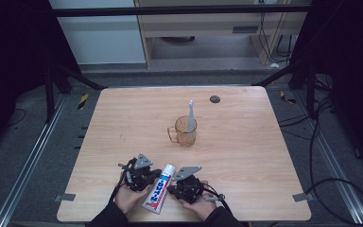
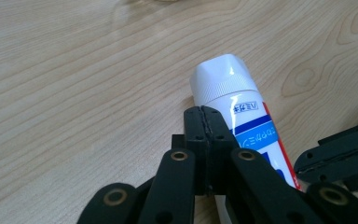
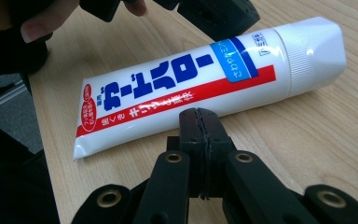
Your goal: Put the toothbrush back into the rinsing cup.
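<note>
A white toothpaste tube with blue and red print lies flat near the table's front edge, cap pointing away from the person. My left gripper rests just left of it, jaws pressed together and empty; in the left gripper view its tips sit beside the tube's cap. My right gripper rests just right of the tube, also shut on nothing; its tips almost touch the tube. An amber cup with a handle stands mid-table, a white toothbrush upright inside it.
The wooden table has a small dark round disc near its far edge. Metal clips sit at the front corners. Cables trail on the floor to the right. A person's hands hold both grippers at the front edge.
</note>
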The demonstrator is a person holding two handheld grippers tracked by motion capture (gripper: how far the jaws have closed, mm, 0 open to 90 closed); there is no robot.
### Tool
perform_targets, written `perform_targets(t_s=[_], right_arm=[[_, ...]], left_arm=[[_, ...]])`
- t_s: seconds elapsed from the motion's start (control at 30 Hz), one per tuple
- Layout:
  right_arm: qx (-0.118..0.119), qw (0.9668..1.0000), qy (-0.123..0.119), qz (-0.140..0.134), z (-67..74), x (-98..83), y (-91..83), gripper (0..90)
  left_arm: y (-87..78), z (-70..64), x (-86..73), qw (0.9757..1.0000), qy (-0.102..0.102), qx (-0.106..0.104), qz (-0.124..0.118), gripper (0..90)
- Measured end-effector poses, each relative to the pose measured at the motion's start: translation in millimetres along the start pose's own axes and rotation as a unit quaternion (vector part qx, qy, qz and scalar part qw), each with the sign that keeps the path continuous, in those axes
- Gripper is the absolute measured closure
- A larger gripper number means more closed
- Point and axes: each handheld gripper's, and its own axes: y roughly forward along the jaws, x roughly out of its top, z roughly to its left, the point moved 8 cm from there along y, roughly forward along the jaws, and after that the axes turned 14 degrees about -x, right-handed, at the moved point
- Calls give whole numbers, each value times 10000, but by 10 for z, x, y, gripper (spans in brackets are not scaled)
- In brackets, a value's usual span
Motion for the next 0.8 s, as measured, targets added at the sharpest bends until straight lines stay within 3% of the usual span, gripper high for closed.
perform_targets(t_s=[0.27, 0.33, 0.73, 0.8], right_arm=[[-39, 10000, -29, -19, 17, 14, 21, 897], [-109, 9999, -35, -107, 21, 29, 29, 898], [-79, 9999, -24, -141, 52, 60, 54, 898], [-66, 9999, -5, -147, 43, 48, 37, 895]], left_arm=[[23, 15, 32, 10000, -46, -55, -31, 896], [21, 19, 56, 10000, 34, -66, 6, 897], [40, 13, 112, 9999, 15, -74, -94, 897], [-9, 34, 123, 9999, 6, 15, -169, 897]])
